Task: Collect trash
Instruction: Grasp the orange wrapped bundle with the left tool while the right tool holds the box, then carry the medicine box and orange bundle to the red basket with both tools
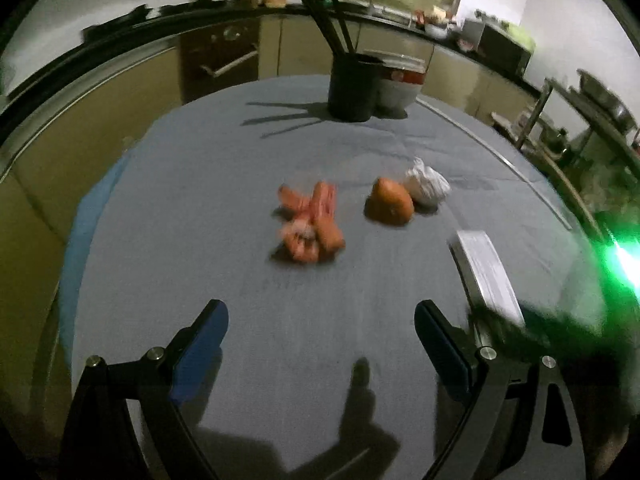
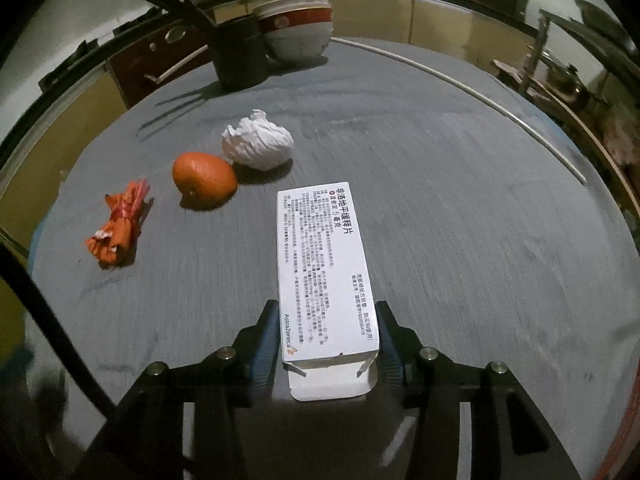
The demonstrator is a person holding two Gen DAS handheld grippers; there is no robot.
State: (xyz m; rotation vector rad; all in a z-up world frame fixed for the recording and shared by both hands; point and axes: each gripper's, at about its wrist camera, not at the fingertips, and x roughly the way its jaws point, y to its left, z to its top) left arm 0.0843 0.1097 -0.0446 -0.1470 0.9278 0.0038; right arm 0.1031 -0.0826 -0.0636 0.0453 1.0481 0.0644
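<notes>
Here the right tongs (image 2: 326, 344) clamp the near end of a white box (image 2: 324, 260) lying on the grey tabletop (image 2: 460, 220). Left tongs (image 1: 322, 344) gape empty above it. Beyond lie an orange (image 2: 204, 180), paper wad (image 2: 258, 146) and red wrapper (image 2: 118, 228).

one white medicine box (image 2: 326, 272), one orange fruit (image 2: 204, 180), one crumpled white tissue ball (image 2: 259, 145), one crumpled orange wrapper (image 2: 118, 226), one black utensil holder (image 2: 239, 54), stacked bowls (image 2: 298, 28), count unclear
</notes>
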